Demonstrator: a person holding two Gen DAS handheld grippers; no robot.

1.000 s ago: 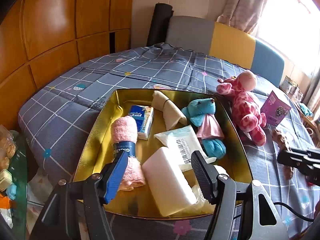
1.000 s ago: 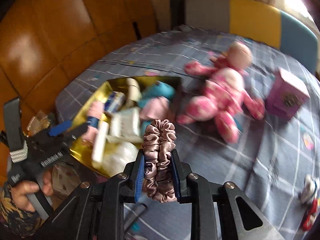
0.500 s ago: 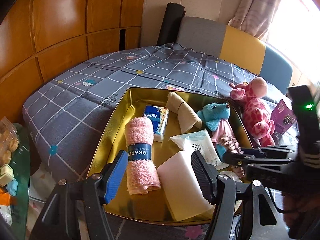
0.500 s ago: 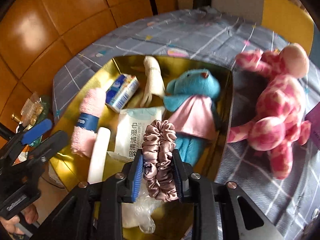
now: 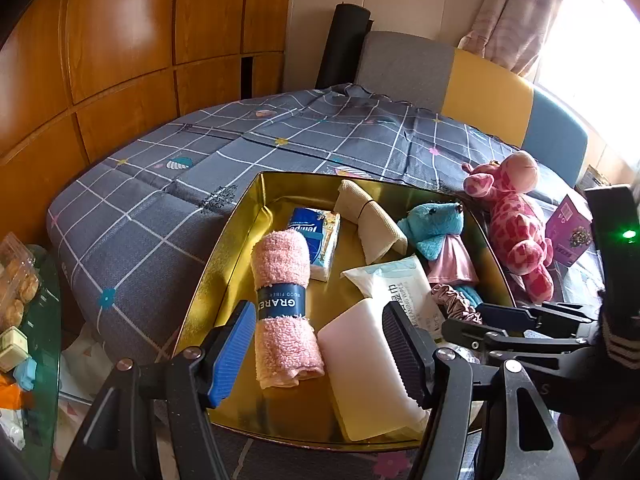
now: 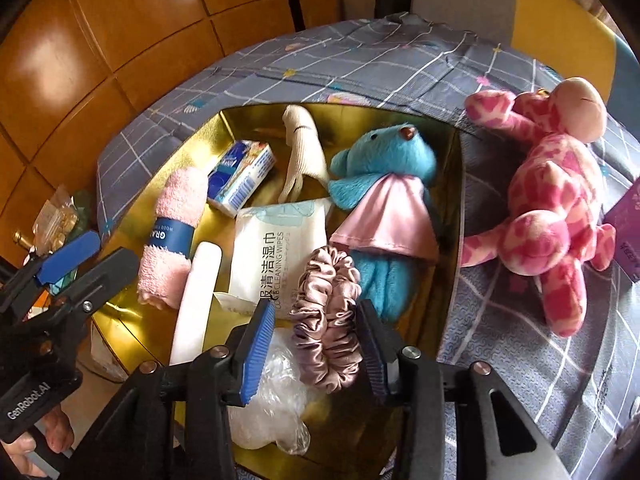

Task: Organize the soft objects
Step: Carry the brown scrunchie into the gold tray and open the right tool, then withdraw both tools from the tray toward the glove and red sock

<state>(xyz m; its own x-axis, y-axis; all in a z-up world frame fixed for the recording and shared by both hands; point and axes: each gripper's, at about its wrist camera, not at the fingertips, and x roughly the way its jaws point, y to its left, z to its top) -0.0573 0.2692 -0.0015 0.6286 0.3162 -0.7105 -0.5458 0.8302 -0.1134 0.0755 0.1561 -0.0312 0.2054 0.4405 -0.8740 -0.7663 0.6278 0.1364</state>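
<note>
- Right gripper is over the gold tray, jaws opening, the scrunchie between them and the pads coming off it.
- Scrunchie sits in the tray, against the blue bear and the wipes.
- It looks light, silky and squashy; likely slippery, so pinch across the bunched band, not one fold.
- Left gripper hovers wide and empty above the pink towel.
- Pink giraffe lies outside on the cloth.
</note>
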